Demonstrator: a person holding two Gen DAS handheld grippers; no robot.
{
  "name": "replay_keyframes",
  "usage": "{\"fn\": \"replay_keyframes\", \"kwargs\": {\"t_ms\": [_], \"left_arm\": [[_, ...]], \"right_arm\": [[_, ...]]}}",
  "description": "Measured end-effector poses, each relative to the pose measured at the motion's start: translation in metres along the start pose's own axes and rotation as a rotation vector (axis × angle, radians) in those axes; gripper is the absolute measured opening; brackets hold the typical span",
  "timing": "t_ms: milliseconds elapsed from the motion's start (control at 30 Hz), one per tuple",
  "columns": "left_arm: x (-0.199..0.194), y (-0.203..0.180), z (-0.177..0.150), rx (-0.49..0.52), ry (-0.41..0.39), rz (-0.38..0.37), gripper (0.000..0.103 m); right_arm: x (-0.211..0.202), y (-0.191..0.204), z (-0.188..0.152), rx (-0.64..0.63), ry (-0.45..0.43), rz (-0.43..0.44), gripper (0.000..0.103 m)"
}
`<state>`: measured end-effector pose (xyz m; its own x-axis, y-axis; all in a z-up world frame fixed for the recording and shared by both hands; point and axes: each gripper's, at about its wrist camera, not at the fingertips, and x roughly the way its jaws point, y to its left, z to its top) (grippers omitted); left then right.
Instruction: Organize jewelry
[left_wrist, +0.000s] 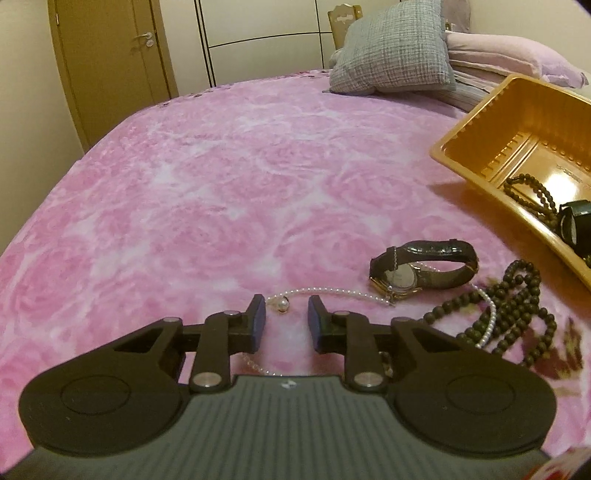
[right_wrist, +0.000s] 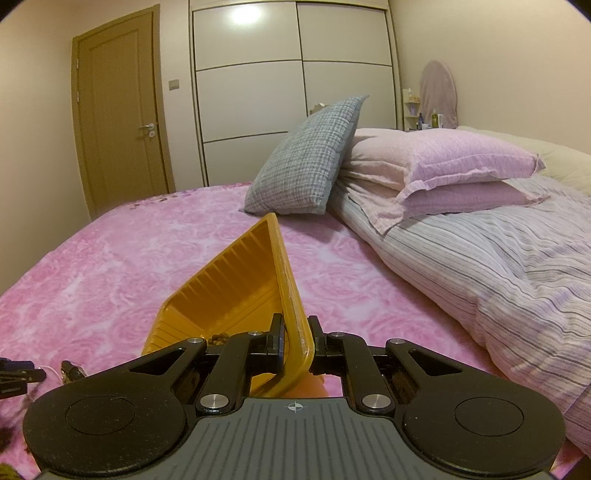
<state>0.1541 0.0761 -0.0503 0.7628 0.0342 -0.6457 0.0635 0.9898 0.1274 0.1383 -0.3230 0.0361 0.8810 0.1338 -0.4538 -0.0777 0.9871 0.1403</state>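
My left claw (left_wrist: 283, 308) hangs low over the pink bed cover (left_wrist: 207, 177), its jaws apart, the pearl necklace (left_wrist: 325, 293) lying loose between the tips with its round clasp bead untouched by either pad. Just right of that claw a dark-strapped wristwatch (left_wrist: 421, 269) rests on its side across the pearls, and a heap of brown bead strands (left_wrist: 517, 306) lies further right. My right claw (right_wrist: 295, 339) is clamped on the rim of the orange tray (right_wrist: 291, 295), one pad inside the wall, one outside. Beyond and right of the left claw, that tray (left_wrist: 476, 122) already carries dark beads and another watch.
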Motion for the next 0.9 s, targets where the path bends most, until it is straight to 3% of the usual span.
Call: {"fn": "replay_keyframes", "kwargs": {"t_ms": [200, 267, 533, 733, 900], "left_arm": [[0.006, 0.001, 0.001, -0.006, -0.002, 0.002, 0.015], [0.005, 0.001, 0.001, -0.006, -0.003, 0.0, 0.008], [-0.008, -0.004, 0.003, -0.012, -0.026, -0.003, 0.007], [-0.03, -0.025, 0.016, 0.004, -0.077, -0.072, 0.007], [-0.05, -0.059, 0.035, 0.02, -0.134, -0.199, 0.007]], "right_arm": [[0.0, 0.0, 0.0, 0.0, -0.001, 0.001, 0.011], [0.0, 0.0, 0.0, 0.0, -0.001, 0.001, 0.011], [0.001, -0.001, 0.001, -0.003, -0.004, 0.003, 0.011], [0.001, 0.0, 0.001, -0.004, -0.005, 0.003, 0.011], [0.0, 0.001, 0.0, -0.005, -0.006, 0.005, 0.011]]}}
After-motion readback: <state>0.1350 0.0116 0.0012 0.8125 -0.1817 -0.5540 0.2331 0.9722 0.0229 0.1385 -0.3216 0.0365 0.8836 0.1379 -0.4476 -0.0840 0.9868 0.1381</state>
